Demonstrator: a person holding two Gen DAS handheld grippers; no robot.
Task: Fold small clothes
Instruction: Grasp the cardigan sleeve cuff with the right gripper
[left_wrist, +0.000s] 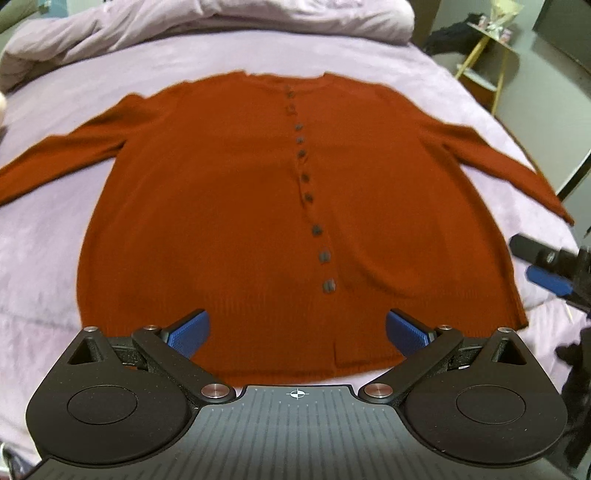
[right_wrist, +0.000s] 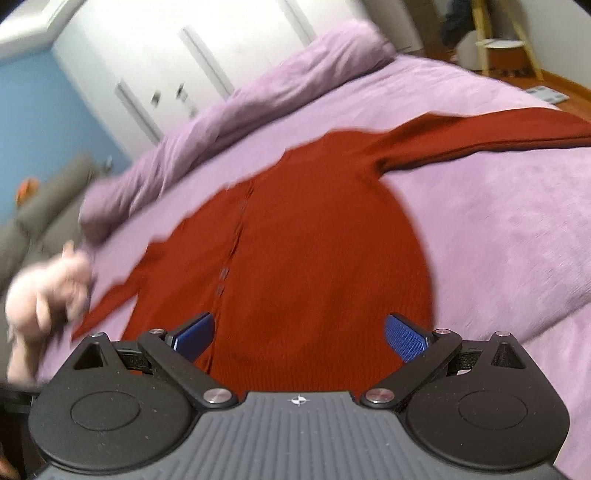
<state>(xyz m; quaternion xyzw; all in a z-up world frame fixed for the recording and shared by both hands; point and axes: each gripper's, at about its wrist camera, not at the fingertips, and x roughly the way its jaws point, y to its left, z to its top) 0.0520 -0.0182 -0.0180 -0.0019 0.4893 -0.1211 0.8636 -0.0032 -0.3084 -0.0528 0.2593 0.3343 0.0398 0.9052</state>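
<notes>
Left wrist: flat rust knit cardigan (left_wrist: 229, 206), dark round buttons (left_wrist: 327, 286).

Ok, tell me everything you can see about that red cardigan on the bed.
The rust-red knit cardigan lies flat, front up, on the lilac bedspread, neckline away from the left wrist camera. A row of small dark buttons, apparently fastened, runs down its front. Both long sleeves spread outward. The hem is ribbed. Nothing grips it: both grippers show open jaws near the hem.
</notes>
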